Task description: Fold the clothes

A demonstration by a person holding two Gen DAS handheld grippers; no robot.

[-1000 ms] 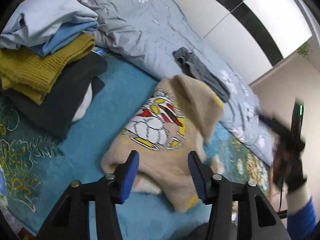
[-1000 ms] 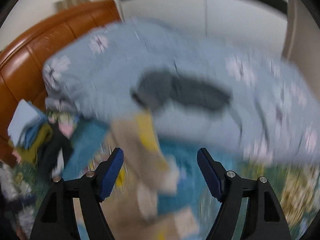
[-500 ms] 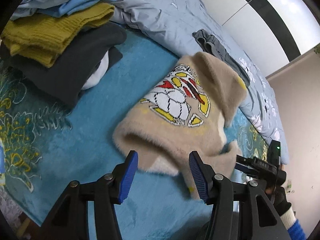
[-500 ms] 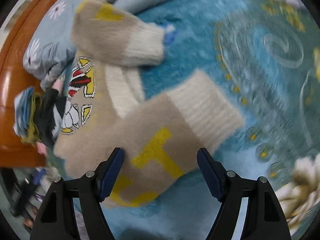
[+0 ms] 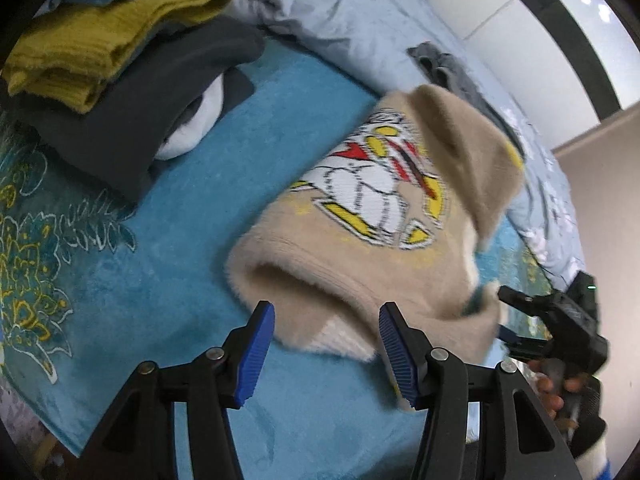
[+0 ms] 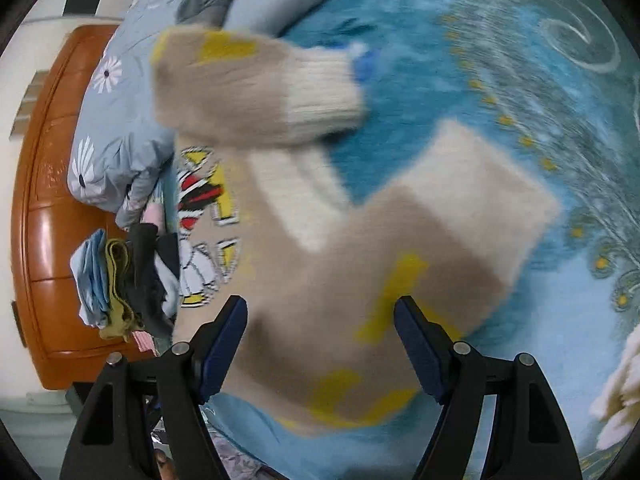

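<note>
A teal blanket [image 5: 248, 168] with yellow and white floral outlines fills the lower left of the left wrist view. A pale blue floral duvet [image 5: 360, 12] lies bunched along its top. An orange wooden headboard [image 6: 44, 216], somewhat blurred, curves down the right wrist view's left edge.

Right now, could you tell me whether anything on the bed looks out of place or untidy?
Yes: a grey garment lies crumpled on the pale blue floral duvet, apart from the folded stack. The beige sweater sprawls unfolded on the turquoise blanket, one sleeve flopped across its body.
</note>
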